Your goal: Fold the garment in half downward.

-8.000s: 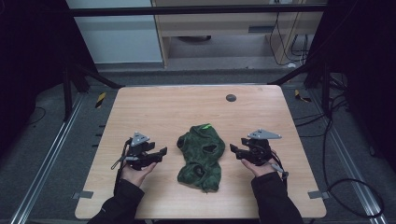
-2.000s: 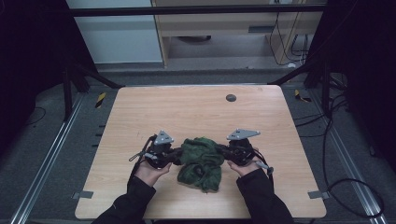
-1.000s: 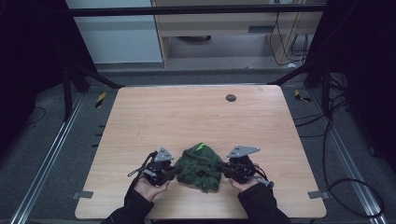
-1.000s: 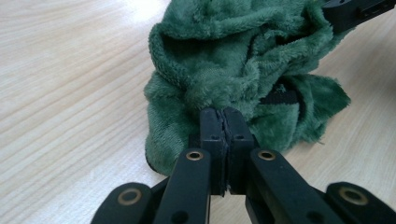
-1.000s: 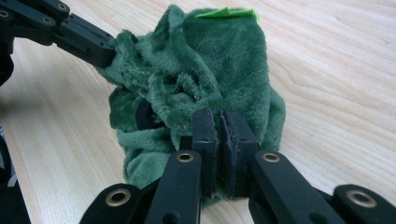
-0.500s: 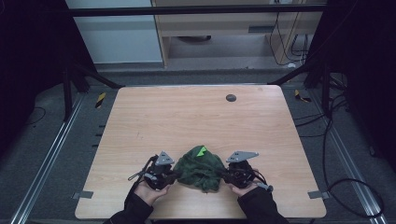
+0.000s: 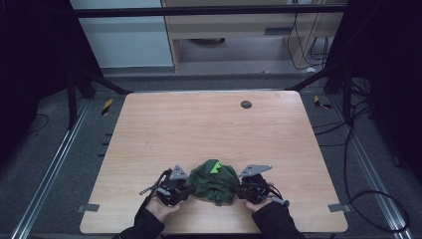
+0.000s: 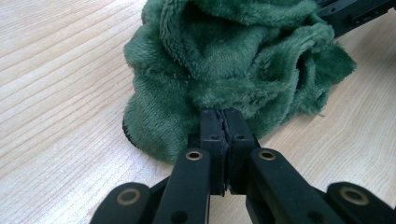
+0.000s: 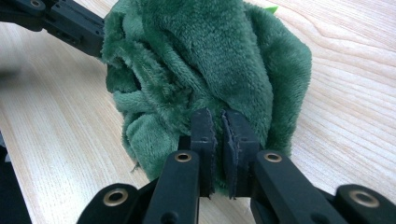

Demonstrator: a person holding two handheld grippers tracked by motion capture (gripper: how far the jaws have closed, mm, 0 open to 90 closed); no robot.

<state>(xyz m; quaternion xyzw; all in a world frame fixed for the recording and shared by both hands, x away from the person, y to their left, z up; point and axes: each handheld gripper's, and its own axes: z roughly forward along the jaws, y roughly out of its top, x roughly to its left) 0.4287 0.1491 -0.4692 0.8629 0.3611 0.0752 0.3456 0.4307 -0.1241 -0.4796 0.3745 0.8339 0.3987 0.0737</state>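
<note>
Bunching softly at the tabletop's point(image 7: 149, 129) six o'clock edge, the light, floppy green fleece cloth point(image 7: 215, 181) sits pinched by its hems between left claw point(image 8: 225, 122) and right claw point(image 9: 219, 122), both clamped on it.

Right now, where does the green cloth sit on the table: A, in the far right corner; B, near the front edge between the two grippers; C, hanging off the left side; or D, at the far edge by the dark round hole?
B: the green cloth lies near the front edge of the table, bunched between the left gripper and the right gripper, both clamped on it.
</note>
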